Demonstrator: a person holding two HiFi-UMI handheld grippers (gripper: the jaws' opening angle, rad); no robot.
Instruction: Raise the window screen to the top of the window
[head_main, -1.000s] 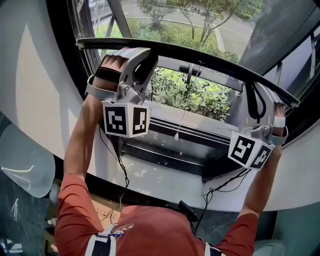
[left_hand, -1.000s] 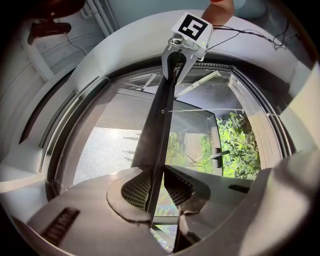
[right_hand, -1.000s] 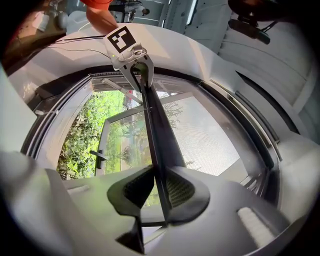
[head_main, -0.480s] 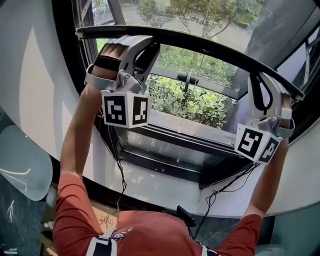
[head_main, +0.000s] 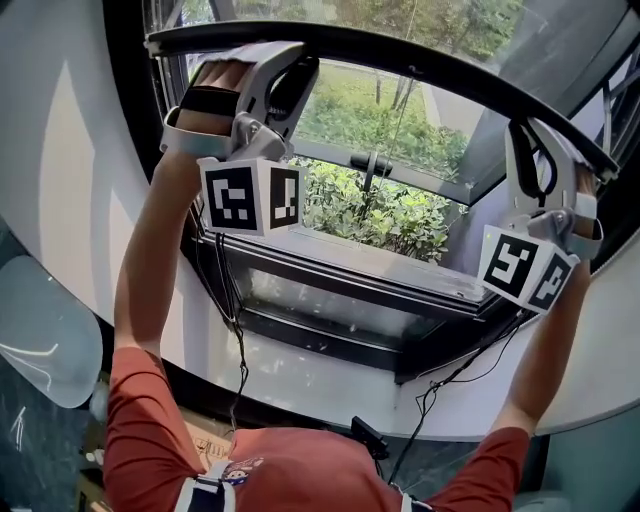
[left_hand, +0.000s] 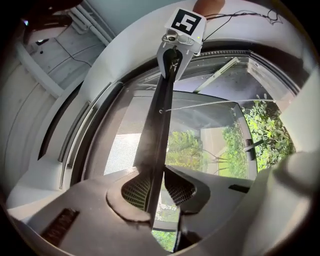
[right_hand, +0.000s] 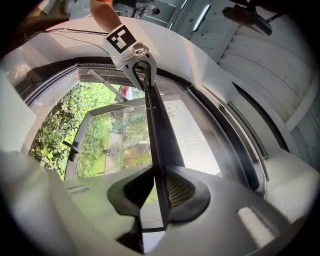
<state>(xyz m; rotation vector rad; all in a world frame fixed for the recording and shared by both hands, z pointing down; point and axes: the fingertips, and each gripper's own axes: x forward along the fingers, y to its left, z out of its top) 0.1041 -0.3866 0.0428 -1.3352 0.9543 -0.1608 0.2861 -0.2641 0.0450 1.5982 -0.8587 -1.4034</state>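
Left claw (left_hand: 157, 186) and right claw (right_hand: 159, 190) each stayed clamped on the screen's bar (head_main: 400, 62), pinched between the pads. The bar had climbed with them, leaving more shrubs (head_main: 380, 215) showing below. I judged the lift unfinished.

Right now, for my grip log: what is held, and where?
Both are shut on the window screen's bottom bar: left gripper near its left end, right gripper near its right end.

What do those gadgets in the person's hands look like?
Pale grey plastic tools: the left gripper and right gripper each carry a cube of black-and-white square markers and trail thin black cables. The person wears a red short-sleeved shirt.
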